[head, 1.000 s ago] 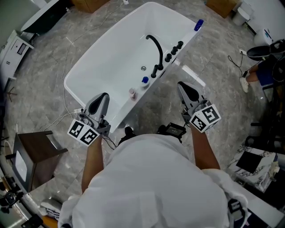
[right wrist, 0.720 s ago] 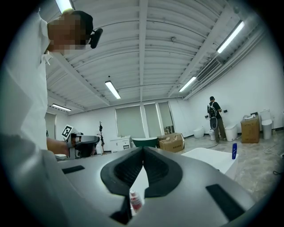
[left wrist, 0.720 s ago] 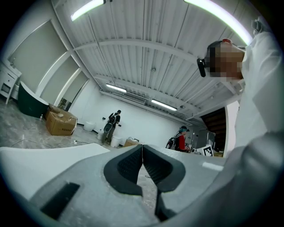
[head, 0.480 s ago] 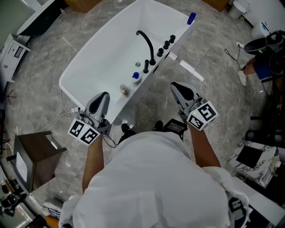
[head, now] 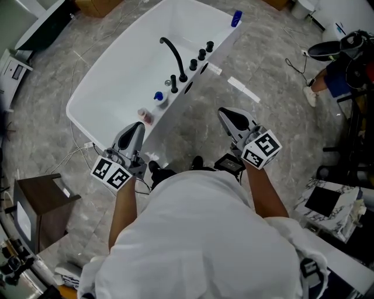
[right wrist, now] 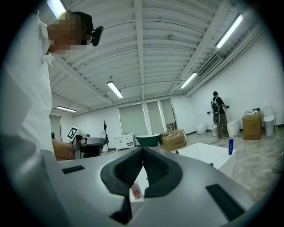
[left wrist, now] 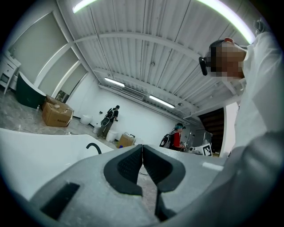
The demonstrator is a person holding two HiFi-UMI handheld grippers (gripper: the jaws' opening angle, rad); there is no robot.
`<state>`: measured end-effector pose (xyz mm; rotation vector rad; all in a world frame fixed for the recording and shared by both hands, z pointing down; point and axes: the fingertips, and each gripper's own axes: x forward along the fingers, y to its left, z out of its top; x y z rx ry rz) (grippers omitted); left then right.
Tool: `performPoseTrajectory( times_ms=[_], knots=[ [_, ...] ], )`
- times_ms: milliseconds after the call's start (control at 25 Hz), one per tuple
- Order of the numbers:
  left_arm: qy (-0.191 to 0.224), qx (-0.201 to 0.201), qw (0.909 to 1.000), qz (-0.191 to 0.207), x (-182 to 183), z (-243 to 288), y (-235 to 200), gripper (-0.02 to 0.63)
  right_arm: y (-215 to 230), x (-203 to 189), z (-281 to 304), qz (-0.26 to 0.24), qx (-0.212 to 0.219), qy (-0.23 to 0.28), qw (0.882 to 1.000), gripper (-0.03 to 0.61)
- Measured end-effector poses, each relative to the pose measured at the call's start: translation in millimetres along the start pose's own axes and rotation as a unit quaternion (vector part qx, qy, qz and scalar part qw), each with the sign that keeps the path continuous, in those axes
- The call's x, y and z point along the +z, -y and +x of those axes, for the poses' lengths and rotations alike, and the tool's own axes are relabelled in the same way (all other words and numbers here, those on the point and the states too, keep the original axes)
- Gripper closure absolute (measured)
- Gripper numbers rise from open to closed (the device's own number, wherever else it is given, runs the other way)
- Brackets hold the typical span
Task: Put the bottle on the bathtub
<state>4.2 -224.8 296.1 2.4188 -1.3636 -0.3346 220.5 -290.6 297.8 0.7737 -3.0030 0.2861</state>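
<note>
Claws: the left claw [head: 135,127] and the right claw [head: 225,114] were pictured closed together, empty.
Bottle: a small bottle [head: 144,115] was seen on the bathtub [head: 74,113] rim.
Handling: it was judged light, stiff and slippery, best clamped mid-body.

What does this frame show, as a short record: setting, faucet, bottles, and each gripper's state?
setting: white bathtub on a grey stone-look floor
faucet: black spout on the long rim nearest the person
bottles on rim: blue bottle at the far corner; blue-capped bottle and pinkish bottle nearer the person
left gripper: shut, empty, by the tub's near corner
right gripper: shut, empty, over the floor
</note>
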Motion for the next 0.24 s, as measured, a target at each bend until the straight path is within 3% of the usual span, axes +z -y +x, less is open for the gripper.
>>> performPoseTrajectory(
  times_ms=[240],
  knots=[
    [-0.016, -0.002, 0.9998, 0.007, -10, 28, 24, 0.597, 20, 1, -34, 0.011, -0.010, 0.005, 1.000, 0.565]
  ],
)
